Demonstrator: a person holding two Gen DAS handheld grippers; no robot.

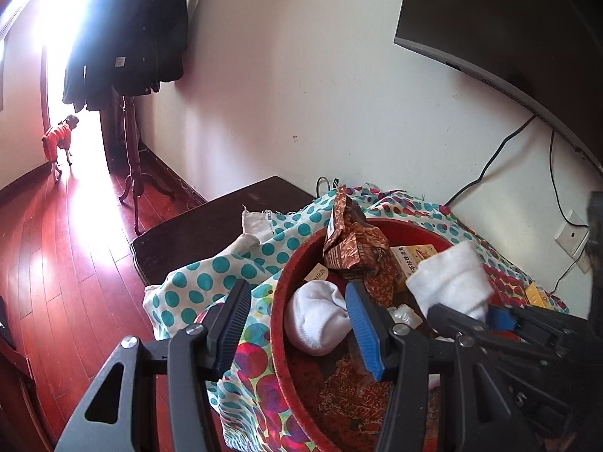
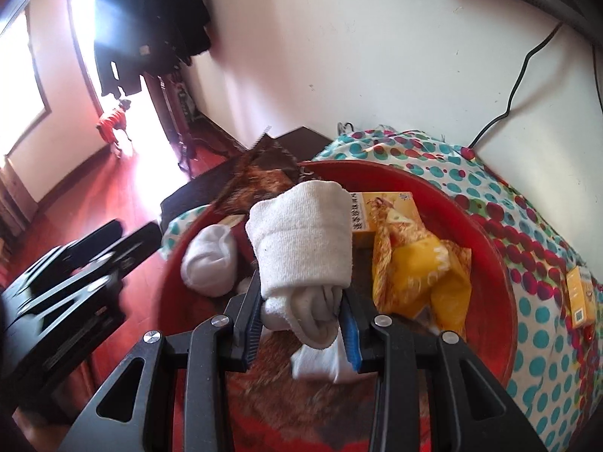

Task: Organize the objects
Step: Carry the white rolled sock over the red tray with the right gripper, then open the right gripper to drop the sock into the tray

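Clamped between the blue pads of the right tool (image 2: pixel 301 324), a rolled white sock (image 2: pixel 301 233) is held above the red basin (image 2: pixel 486 226), its loose end bunched between the fingers. The left tool (image 1: pixel 297 324) is seen spread wide with nothing between its fingers; it hangs over the near left rim of the basin, just short of a second balled white sock (image 1: pixel 316 320) lying inside. Also seen inside the basin are a crumpled brown snack bag (image 1: pixel 346 241) leaning at the far side, a yellow box (image 2: pixel 384 211) and a yellow wrapper (image 2: pixel 422 267) to the right. The basin is set on a dotted cloth (image 2: pixel 535 301) spread over a dark table (image 1: pixel 211 222). Another small yellow box (image 2: pixel 582 297) lies on the cloth, to the right of the basin. A dog in a red garment (image 1: pixel 58 139) is seen far left on the wooden floor (image 1: pixel 68 263), near a coat stand (image 1: pixel 132 37).
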